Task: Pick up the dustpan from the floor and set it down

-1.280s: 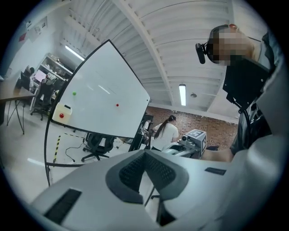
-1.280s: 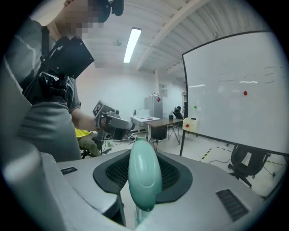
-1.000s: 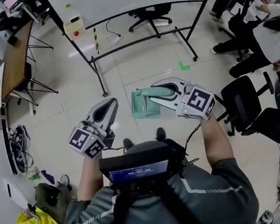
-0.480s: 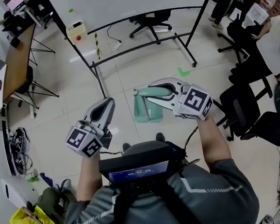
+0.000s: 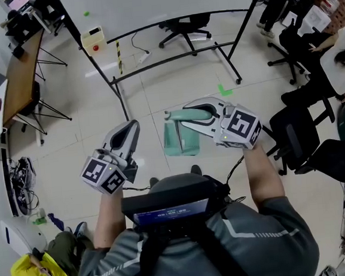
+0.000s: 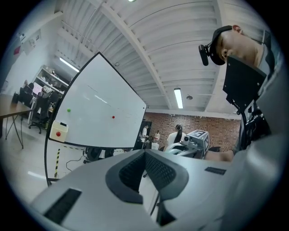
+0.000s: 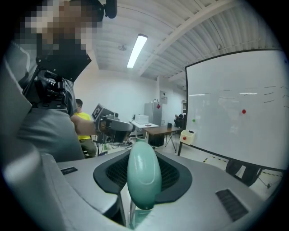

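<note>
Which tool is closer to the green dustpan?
Right. The right tool grips the dustpan by its handle; the left tool is off to its left, not touching it.

We wear a grey short-sleeved shirt [image 5: 270, 228], black harness straps [image 5: 152, 257] and a black chest box [image 5: 175, 207] lit blue on top. Our left gripper [image 5: 132, 127] and right gripper [image 5: 190, 116] are pale grey, each bearing a cube [image 5: 103, 173] of black-and-white square markers.
</note>
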A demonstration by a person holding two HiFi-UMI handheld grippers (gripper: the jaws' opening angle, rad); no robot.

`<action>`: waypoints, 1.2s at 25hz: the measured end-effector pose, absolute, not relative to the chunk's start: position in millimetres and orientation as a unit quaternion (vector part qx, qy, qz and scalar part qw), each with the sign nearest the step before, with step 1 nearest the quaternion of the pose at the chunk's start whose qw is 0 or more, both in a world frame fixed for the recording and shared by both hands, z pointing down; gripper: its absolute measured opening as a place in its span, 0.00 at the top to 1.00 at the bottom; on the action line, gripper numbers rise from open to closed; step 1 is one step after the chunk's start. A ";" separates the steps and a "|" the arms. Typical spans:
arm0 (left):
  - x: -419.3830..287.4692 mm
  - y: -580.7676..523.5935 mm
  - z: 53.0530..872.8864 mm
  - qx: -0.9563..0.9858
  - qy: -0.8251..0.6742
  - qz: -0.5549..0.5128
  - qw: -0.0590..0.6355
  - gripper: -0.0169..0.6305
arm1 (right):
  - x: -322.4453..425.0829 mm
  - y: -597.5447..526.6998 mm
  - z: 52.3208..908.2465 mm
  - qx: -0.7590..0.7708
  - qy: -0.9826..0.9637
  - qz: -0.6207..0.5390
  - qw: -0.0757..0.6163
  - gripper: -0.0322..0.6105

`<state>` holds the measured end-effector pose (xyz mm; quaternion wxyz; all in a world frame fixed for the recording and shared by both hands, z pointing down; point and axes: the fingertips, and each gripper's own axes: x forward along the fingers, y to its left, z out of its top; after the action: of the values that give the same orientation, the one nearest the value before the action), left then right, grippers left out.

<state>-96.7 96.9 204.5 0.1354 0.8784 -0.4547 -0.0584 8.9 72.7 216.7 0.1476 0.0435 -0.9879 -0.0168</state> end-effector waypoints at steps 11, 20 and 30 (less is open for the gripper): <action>-100.8 87.9 204.8 0.872 -0.467 -0.057 0.134 0.93 | 4.2 60.0 214.6 0.044 -0.989 -0.018 0.139 0.70; -159.6 91.8 201.9 0.881 -0.450 -0.062 0.132 0.93 | -44.6 38.2 218.8 0.058 -0.987 -0.027 0.147 0.71; -227.7 40.1 219.6 0.887 -0.436 -0.051 0.140 0.93 | -104.7 -31.3 229.8 0.060 -0.989 -0.018 0.133 0.71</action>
<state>-227.7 40.1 219.6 0.1401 0.8874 -0.4363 -0.0513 -104.7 -31.3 229.8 0.1327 0.0601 -0.9892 -0.0176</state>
